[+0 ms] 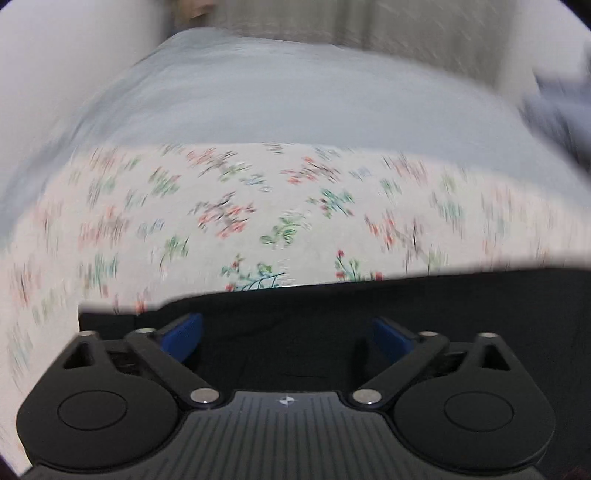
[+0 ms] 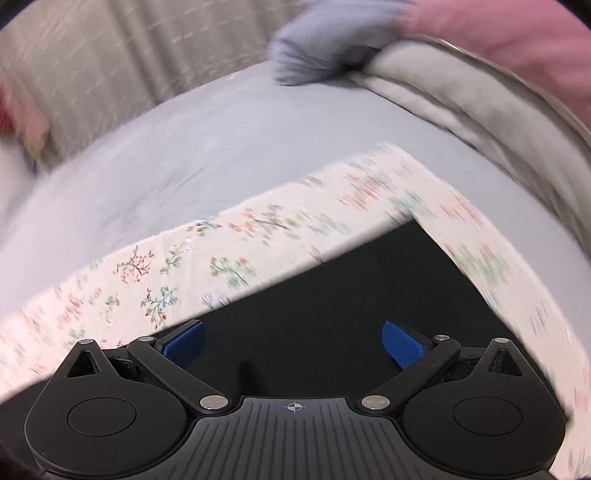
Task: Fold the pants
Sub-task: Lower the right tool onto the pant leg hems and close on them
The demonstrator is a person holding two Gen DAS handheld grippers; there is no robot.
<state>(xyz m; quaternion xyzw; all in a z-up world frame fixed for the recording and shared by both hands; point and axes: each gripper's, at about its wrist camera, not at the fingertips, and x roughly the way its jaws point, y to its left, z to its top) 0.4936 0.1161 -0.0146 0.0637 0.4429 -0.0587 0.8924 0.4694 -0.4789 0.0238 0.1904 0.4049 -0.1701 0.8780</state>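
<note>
The black pants point(image 1: 406, 302) lie flat on a white floral cloth point(image 1: 258, 206) spread over a pale blue bedsheet point(image 1: 295, 103). In the left wrist view their far edge runs straight across, with a corner at the lower left. My left gripper point(image 1: 288, 332) hovers over the dark fabric, its blue pads point(image 1: 184, 334) wide apart and gripping nothing. In the right wrist view the pants point(image 2: 351, 288) end in a corner pointing to the upper right on the floral cloth point(image 2: 166, 273). My right gripper point(image 2: 293, 341) is open above them, its pads point(image 2: 404, 343) clear of the fabric.
Both views are motion-blurred. A grey blanket point(image 2: 461, 96) and a pink cloth point(image 2: 517, 40) are bunched along the bed's far right, with a blue-grey bundle point(image 2: 325, 48) beside them. A pale curtain point(image 1: 406, 29) hangs behind the bed.
</note>
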